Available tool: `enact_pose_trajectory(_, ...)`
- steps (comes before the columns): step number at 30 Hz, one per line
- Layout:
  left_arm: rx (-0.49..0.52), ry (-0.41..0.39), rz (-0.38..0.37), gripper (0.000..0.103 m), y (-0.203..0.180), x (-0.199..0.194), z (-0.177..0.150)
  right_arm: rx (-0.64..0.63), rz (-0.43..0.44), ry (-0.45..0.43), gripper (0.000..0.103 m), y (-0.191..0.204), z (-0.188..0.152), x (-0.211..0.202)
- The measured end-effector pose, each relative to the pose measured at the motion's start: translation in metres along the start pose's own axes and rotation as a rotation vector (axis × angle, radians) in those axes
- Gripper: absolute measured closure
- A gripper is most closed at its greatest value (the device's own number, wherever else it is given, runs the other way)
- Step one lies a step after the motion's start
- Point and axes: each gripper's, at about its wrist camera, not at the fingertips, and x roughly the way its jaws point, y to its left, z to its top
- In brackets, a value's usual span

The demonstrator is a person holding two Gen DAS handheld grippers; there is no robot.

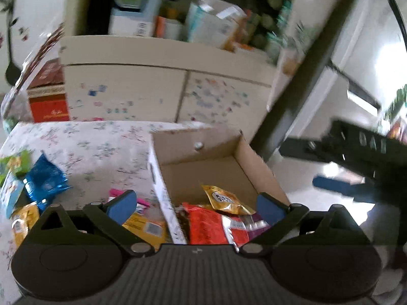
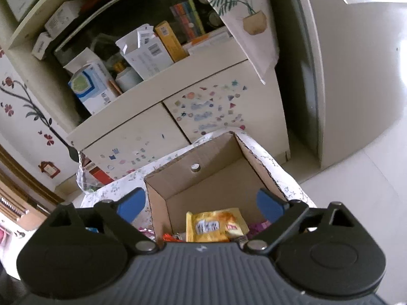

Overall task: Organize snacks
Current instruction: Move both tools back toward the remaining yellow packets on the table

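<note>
An open cardboard box (image 1: 203,162) stands on a floral cloth table (image 1: 89,147). In it lie a yellow snack packet (image 1: 226,199), a red packet (image 1: 206,226) and a purple one (image 1: 254,228). My left gripper (image 1: 195,206) is open and empty above the box's left wall. Loose snacks lie left of the box: a blue packet (image 1: 45,180), a green one (image 1: 17,164), an orange one (image 1: 145,225). My right gripper (image 2: 201,203) is open and empty above the box (image 2: 203,178), over a yellow packet (image 2: 213,225). The right gripper's body also shows in the left wrist view (image 1: 356,152).
A cream cabinet (image 2: 157,117) with sticker-covered doors and cluttered shelves stands behind the table. A red carton (image 1: 48,94) sits at its left. A white fridge (image 2: 356,76) stands to the right, with pale floor (image 2: 356,203) below.
</note>
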Motion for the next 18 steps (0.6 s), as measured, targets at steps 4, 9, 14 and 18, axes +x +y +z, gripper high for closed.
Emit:
enact_pose_trajectory(4,-0.071,-0.013,0.046,0.001,0.028,-0.02,0.014,0.057,0.078,-0.003,0.008,0.0,0.0,0.0)
enact_pose_trajectory(9,-0.064,-0.068,0.106,0.0,0.056,-0.056,0.03,0.021,0.159,-0.035,0.006,0.016,-0.001,-0.005)
enact_pose_trajectory(14,-0.061,-0.075,0.235,0.0,0.096,-0.073,0.039,-0.096,0.285,-0.029,0.001,0.045,-0.009,-0.006)
enact_pose_trajectory(18,-0.213,-0.046,0.269,0.0,0.139,-0.074,0.036,-0.197,0.319,0.04,0.001,0.068,-0.023,0.008)
